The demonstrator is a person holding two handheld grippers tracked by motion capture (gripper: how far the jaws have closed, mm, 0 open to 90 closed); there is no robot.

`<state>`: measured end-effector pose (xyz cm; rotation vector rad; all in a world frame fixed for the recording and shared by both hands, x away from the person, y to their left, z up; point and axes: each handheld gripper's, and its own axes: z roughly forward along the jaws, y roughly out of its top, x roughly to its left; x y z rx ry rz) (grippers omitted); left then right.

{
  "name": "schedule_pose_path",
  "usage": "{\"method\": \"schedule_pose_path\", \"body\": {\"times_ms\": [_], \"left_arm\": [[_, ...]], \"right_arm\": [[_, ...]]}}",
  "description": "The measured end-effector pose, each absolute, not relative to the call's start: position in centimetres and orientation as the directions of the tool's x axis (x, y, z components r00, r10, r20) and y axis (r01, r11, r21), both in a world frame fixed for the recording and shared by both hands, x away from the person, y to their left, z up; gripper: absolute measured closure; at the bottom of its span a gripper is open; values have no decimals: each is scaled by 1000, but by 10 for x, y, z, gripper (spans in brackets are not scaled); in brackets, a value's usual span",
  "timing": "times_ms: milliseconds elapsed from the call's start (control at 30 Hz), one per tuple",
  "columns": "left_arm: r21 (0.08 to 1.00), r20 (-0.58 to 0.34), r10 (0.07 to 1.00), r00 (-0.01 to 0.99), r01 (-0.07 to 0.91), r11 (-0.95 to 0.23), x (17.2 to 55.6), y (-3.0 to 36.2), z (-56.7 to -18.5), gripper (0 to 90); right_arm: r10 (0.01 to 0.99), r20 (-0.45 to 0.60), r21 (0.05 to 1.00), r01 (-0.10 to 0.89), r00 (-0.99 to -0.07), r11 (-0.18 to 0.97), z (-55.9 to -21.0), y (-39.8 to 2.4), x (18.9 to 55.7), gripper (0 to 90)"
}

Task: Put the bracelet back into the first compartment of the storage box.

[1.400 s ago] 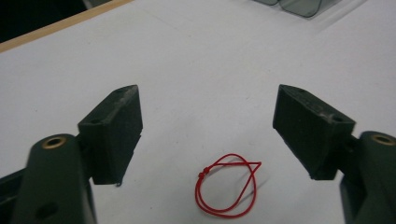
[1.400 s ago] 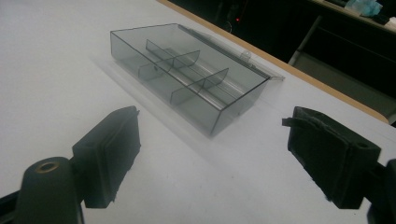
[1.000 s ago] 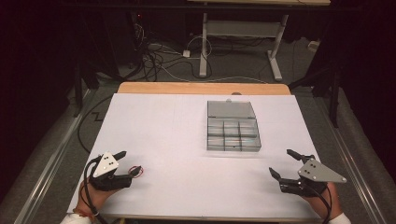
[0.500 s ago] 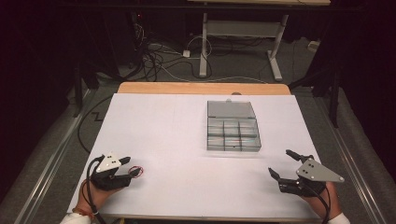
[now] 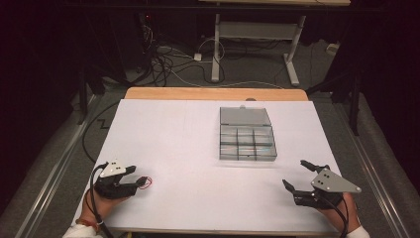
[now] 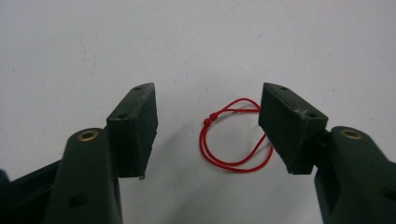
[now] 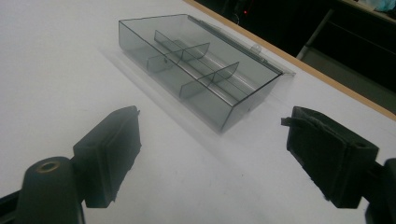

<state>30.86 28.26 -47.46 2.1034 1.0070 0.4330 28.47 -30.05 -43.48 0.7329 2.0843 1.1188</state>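
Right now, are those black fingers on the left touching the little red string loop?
Cannot tell. In the left gripper view the red string loop lies between the open left gripper's fingers; one finger overlaps its edge, hiding any contact.

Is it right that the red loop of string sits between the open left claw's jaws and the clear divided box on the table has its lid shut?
Not quite. The red string loop does lie between the open left claw's jaws, but the clear divided box has its lid open, folded back flat behind it, as the right gripper view shows.
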Motion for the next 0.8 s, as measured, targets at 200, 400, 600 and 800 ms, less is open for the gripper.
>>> {"method": "schedule_pose_path", "body": {"times_ms": [200, 400, 600, 800], "left_arm": [[746, 15, 773, 634, 508, -431, 306, 281, -474, 238], [737, 19, 757, 653, 502, -452, 306, 278, -474, 246], [704, 8, 738, 674, 521, -483, 310, 276, -478, 442], [672, -21, 721, 693, 543, -503, 317, 271, -481, 592]], "right_arm": [[719, -278, 859, 170, -637, 482, -435, -300, 285, 189], [713, -279, 856, 169, -643, 488, -435, -300, 285, 189], [710, -277, 854, 173, -647, 491, -436, -299, 285, 189], [703, -280, 849, 174, -654, 500, -436, -298, 285, 192]]}}
